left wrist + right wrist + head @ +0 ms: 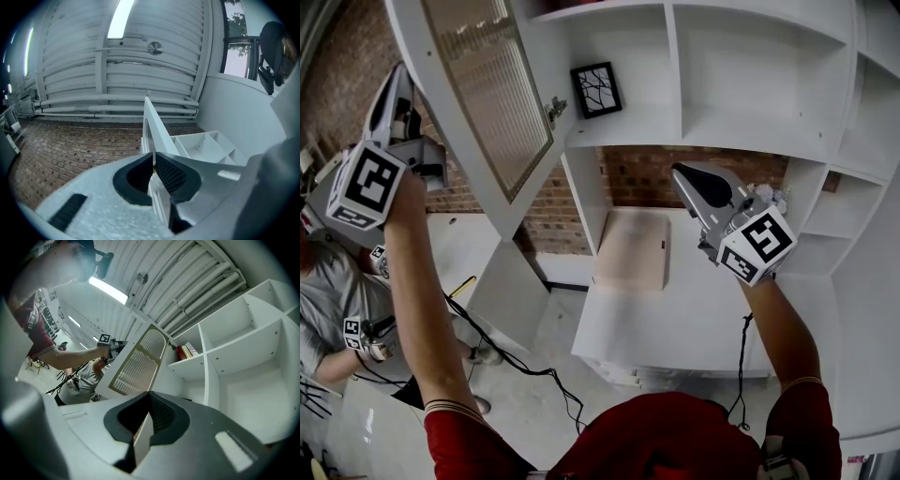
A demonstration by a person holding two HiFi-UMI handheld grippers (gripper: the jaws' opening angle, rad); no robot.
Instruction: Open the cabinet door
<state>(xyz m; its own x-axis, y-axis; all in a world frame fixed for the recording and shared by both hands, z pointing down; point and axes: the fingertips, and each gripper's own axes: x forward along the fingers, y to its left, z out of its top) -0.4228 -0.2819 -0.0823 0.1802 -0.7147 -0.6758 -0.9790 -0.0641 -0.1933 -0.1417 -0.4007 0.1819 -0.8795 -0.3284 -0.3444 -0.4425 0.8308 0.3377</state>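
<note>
So here the left gripper (153, 161) is clamped down on the free edge of the cabinet door (487, 103). The two pads are pinched nearly together, with only that thin white edge caught between them. Seen along its jaws, the door's edge runs straight up and away from the pinch point, so the panel is basically lined up with the gripper's own axis. The brick wall (70, 145) is off to the jaws' left and the white shelf unit (206, 145) off to their right. In the head view the door is seen standing well out from the cabinet. Its ribbed glass pane lies to the right of that gripper, and the hinge (555, 108) is farther right again, on the far side of the panel from the grip. The right gripper (149, 397) is held up in front of the open shelves with its tips brought together and nothing pinched. A pale surface shows through the slit below the tips, but what it is can't be made out. From that gripper the door sits up and to the left, well apart from the jaws. A few books (187, 351) stand on a shelf just above and right of the tips. A small framed picture (596, 89) leans in the cubby between the two grippers.
</note>
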